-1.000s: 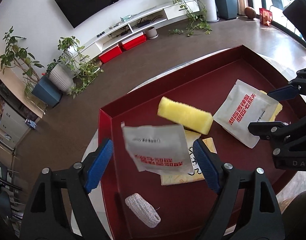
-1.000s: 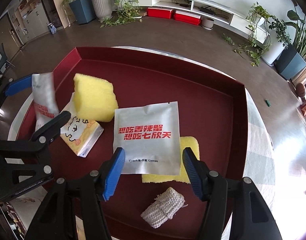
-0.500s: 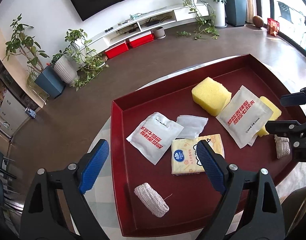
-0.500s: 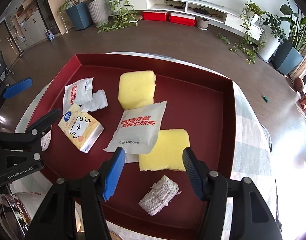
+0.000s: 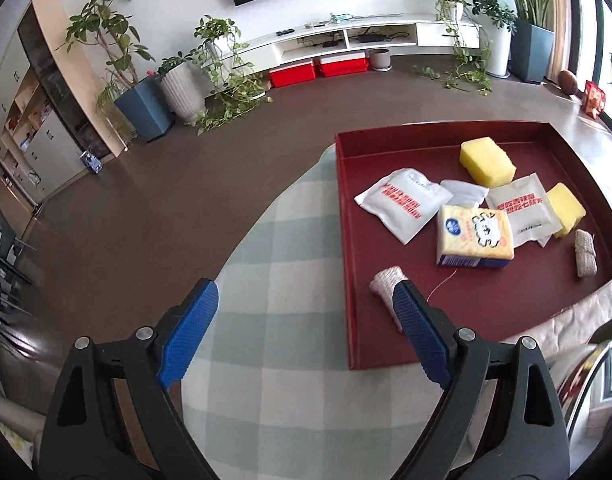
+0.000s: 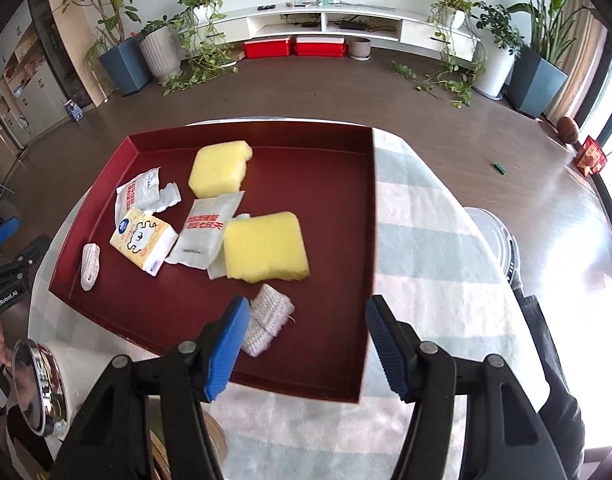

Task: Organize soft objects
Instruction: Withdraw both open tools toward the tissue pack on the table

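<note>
Both tongs — left (image 5: 303, 330), right (image 6: 306, 342) — gape empty, pulled back; the dropped packet (image 5: 402, 204) lies in the tray (image 5: 348, 280).

Dark red tray (image 6: 368, 208) on a tablecloth (image 5: 289, 280) checked in pale green and white. Two yellow sponges: one (image 6: 219, 168) toward the tray's far wall, one (image 6: 265, 246) nearer. Two white sachets (image 5: 402, 206) (image 5: 520, 210) printed with red characters. A pale yellow tissue pack (image 5: 472, 236) carries a white cartoon figure, a blue round emblem and a blue edge. Two knitted rolls (image 6: 90, 266) (image 6: 267, 318) are off-white. Both the left gripper (image 5: 303, 336) and the right gripper (image 6: 306, 344) are black with ribbed blue pads. Beyond: brown floor (image 6: 306, 92), white shelf unit (image 6: 326, 20), two red boxes (image 6: 293, 47).
</note>
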